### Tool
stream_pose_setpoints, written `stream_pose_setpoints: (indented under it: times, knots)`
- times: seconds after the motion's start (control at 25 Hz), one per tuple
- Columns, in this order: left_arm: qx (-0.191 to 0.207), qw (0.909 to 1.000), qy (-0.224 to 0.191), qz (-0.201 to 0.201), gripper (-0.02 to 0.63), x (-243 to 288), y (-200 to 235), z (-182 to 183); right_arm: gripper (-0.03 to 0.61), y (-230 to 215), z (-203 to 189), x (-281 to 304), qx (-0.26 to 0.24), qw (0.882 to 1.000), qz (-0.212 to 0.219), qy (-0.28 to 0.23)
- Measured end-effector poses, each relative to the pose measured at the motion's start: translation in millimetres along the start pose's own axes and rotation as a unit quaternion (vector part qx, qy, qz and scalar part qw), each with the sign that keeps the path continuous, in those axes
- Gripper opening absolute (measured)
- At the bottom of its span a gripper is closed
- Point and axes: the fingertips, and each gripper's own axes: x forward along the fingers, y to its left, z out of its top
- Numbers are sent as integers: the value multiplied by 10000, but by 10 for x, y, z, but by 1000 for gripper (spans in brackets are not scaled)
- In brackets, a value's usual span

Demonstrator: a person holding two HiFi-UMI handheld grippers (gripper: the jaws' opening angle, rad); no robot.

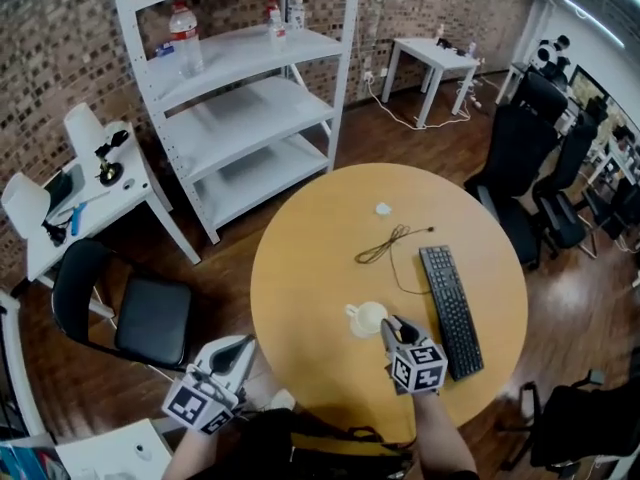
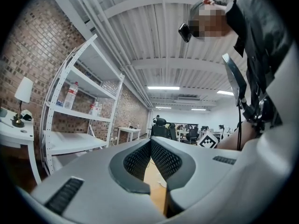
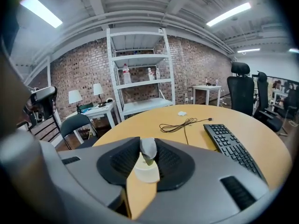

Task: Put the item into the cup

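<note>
Step in hand: the drop. right gripper (image 1: pixel 390 328) has its jaws a narrow gap apart, pads pressing on the item (image 3: pixel 149 147), a small grey rounded piece pinched at the tips. In the right gripper view the item sits directly over the mouth of the cup (image 1: pixel 366 318), just above the rim, not inside yet. The cup stands upright on the round table (image 1: pixel 320 258), near the edge at the person's 6 o'clock, with the keyboard (image 1: pixel 451 311) at its 3 o'clock and the loose cable (image 1: pixel 385 245) at its 12. left gripper (image 2: pixel 150 143) is off the table, at about 8 o'clock from the cup, jaws closed together with nothing in them. Next move, my read: keep the tips centred over the mouth, lower slightly if needed, open the jaws and lift clear without tipping the cup.
</note>
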Motion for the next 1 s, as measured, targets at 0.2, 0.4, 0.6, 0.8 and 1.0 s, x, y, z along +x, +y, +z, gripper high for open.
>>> stream_pose_setpoints:
  times: [0.2,0.4,0.6,0.8,1.0]
  knots:
    - [16,9998,50,200,-6,-140,262,16,104,45,67,313,-208,9996,-26,180]
    - [34,9997,94,233,-6,-214,465,18,250,110,-4,417,-48,9995,-50,306]
    - [57,10000,53,24,-6,-137,518,19,249,110,149,192,314,9990,-194,-258]
    - [44,9990,-5,-436,-6,172,315,-5,249,-98,377,-399,691,9929,-338,-903]
    - [-150,9961,-178,-845,-6,556,-48,22,247,-175,642,-1335,741,9731,-242,-2170]
